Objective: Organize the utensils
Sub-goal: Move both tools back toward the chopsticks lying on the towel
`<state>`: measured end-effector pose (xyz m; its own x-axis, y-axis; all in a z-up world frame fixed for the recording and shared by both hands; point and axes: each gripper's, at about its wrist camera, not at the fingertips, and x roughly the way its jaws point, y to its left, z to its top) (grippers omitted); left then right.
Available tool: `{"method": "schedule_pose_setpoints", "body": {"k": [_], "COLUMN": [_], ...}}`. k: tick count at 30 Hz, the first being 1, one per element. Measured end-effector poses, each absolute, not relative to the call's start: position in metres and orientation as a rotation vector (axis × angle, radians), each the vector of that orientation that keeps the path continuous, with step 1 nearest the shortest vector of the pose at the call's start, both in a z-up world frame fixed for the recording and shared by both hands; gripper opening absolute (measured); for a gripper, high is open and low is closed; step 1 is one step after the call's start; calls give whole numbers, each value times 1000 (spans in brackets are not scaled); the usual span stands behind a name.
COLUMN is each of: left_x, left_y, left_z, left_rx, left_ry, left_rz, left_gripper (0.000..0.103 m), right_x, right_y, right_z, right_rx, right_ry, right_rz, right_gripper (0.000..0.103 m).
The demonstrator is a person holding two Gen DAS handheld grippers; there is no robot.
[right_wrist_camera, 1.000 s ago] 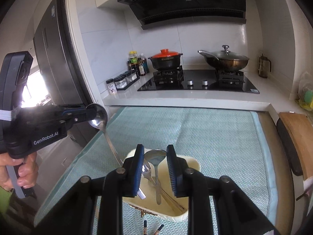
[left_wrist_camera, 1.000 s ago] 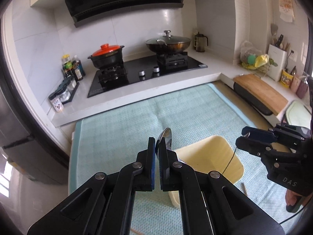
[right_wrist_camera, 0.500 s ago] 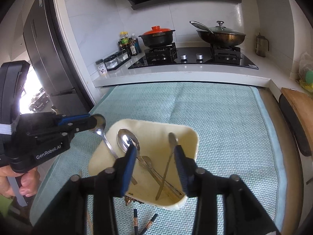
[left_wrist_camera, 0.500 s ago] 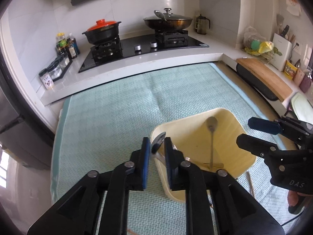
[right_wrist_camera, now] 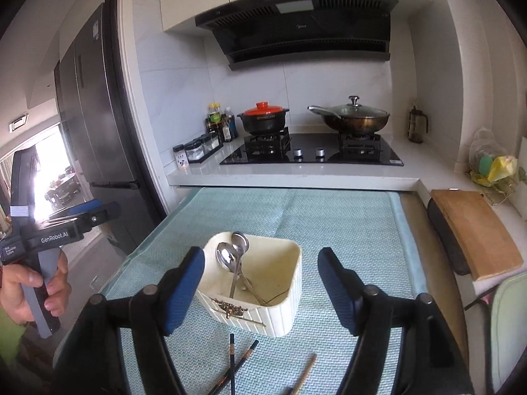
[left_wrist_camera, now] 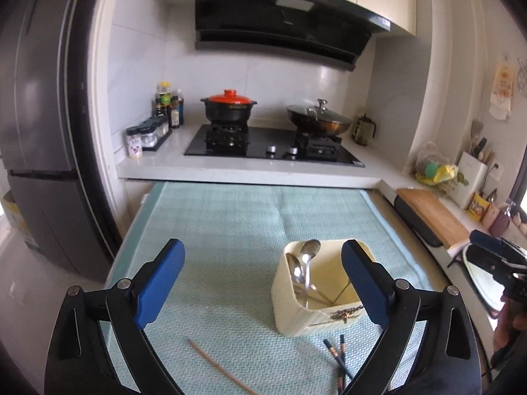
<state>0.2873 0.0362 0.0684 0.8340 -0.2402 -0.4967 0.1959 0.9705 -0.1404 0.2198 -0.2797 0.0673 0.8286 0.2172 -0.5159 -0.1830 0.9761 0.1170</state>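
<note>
Chopsticks (right_wrist_camera: 235, 367) run off your frame's bottom edge, count unclear; two spoons (right_wrist_camera: 234, 256) lean in the bin (right_wrist_camera: 283, 312). Your left gripper (left_wrist_camera: 262, 284) and right gripper (right_wrist_camera: 260, 291) gape wide, empty.

Cream ribbed holder (right_wrist_camera: 263, 312), teal woven mat (right_wrist_camera: 346, 223).

Two wrist fisheyes facing the stove (left_wrist_camera: 273, 141), sharing the cream bin (right_wrist_camera: 263, 309).
</note>
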Motion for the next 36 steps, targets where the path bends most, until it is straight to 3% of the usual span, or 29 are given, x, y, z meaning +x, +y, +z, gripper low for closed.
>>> {"method": "schedule_pose_setpoints", "body": {"k": [6, 9, 13, 23, 36], "left_x": [226, 199, 156, 104, 97], "left_y": [82, 84, 74, 70, 62], "left_z": [57, 39, 8, -79, -105], "left_rx": [-233, -146, 13, -108, -137], "left_ry": [534, 604, 617, 811, 873], "left_rz": [-186, -241, -157, -224, -232], "left_gripper": [98, 98, 103, 103, 102], "right_x": [145, 112, 71, 22, 22], "right_y": [-303, -313, -321, -297, -262], "right_z": [98, 98, 72, -43, -81], "right_rx": [36, 28, 12, -30, -40], "right_ry": [452, 440, 462, 662, 726], "right_rz": [147, 116, 83, 123, 237], "right_gripper": [82, 82, 82, 82, 82]}}
